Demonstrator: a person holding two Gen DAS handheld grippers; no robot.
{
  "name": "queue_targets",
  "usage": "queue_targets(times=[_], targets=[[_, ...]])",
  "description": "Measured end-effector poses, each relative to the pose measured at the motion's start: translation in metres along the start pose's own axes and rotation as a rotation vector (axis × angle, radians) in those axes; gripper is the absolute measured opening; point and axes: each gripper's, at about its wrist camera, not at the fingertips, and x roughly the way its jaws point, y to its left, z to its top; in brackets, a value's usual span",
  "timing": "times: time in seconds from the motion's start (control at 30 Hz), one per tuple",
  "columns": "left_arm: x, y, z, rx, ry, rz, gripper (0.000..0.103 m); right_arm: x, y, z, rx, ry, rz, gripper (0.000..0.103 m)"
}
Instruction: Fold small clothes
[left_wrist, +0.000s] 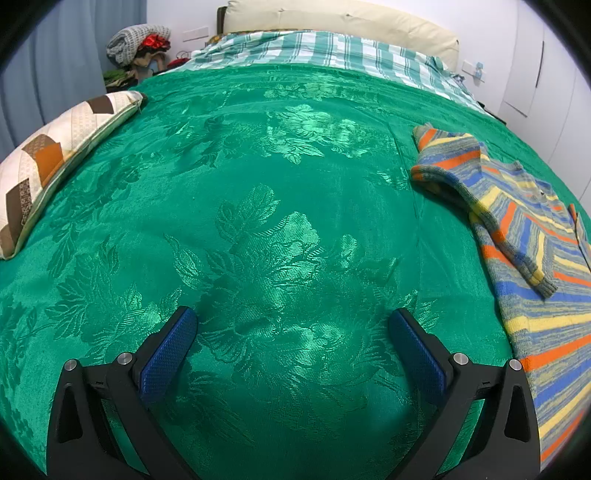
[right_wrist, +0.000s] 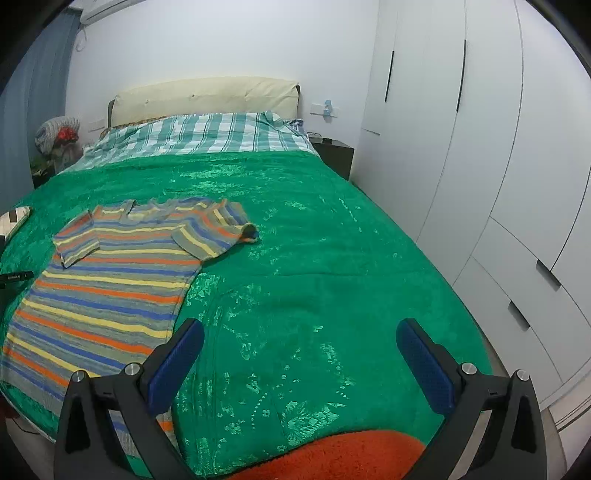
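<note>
A striped knit sweater (right_wrist: 110, 273) in grey, blue, yellow and orange lies flat on the green bedspread (right_wrist: 295, 240), both sleeves folded in over the chest. In the left wrist view the sweater (left_wrist: 535, 258) lies at the right edge. My left gripper (left_wrist: 291, 325) is open and empty above bare bedspread, left of the sweater. My right gripper (right_wrist: 299, 336) is open and empty above the bed's near edge, to the right of the sweater's hem.
A patchwork pillow (left_wrist: 48, 166) lies at the bed's left side. A checked blanket (right_wrist: 207, 133) and cream headboard (right_wrist: 207, 96) are at the far end. White wardrobes (right_wrist: 498, 166) stand on the right. An orange fuzzy cloth (right_wrist: 332, 458) lies at the near edge.
</note>
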Motion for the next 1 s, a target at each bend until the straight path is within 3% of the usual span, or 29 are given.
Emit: queue_targets(times=[1.0], targets=[[0.0006,0.0004,0.0004,0.0,0.0,0.0,0.103,-0.0008,0.0026,0.0001,-0.019,-0.002,-0.004,0.103]])
